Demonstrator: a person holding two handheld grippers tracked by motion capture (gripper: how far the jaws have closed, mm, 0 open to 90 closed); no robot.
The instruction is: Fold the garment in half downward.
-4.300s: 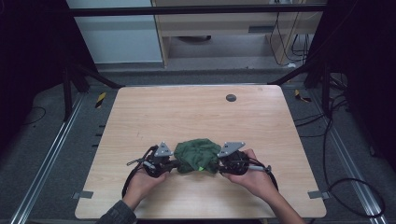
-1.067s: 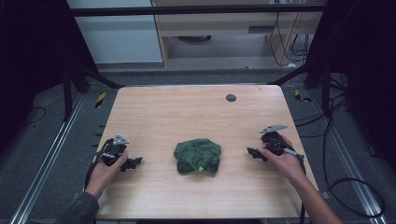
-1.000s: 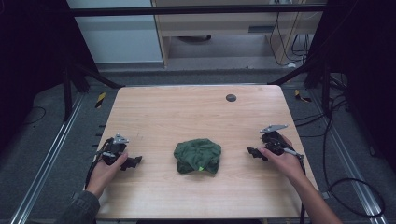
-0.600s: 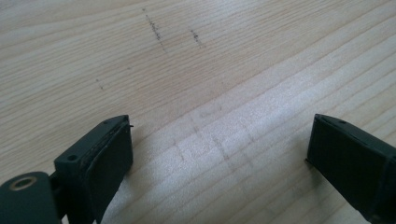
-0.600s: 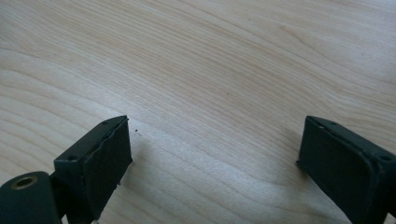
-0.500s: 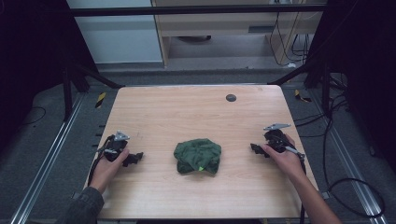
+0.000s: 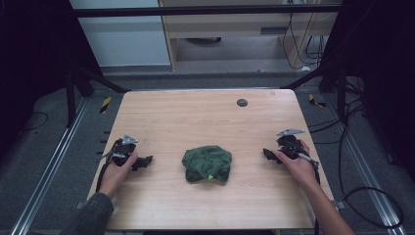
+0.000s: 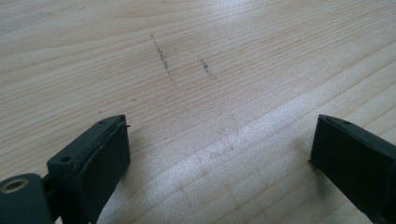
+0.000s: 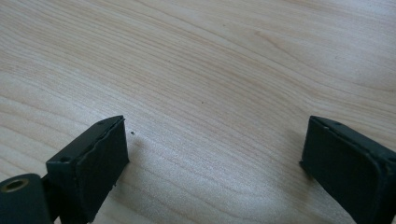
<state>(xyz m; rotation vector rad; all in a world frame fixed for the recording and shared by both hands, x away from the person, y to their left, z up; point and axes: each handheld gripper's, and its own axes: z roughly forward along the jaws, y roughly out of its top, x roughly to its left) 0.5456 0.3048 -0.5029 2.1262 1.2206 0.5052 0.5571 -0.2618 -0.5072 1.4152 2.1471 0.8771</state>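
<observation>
One green cloth (image 7: 207, 164) lying bunched on the bench (image 7: 205, 117).
Two hand-held grippers, left hand-held gripper (image 7: 145, 161) and right hand-held gripper (image 7: 268, 154), are resting released, well apart from it.

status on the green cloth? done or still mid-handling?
Looks done: the green cloth sits bunched into a compact bundle mid-table. Nothing in hand: left gripper and right gripper rest apart from it on either side, jaws open over bare wood. Probably nothing left, barring further tidying.
</observation>
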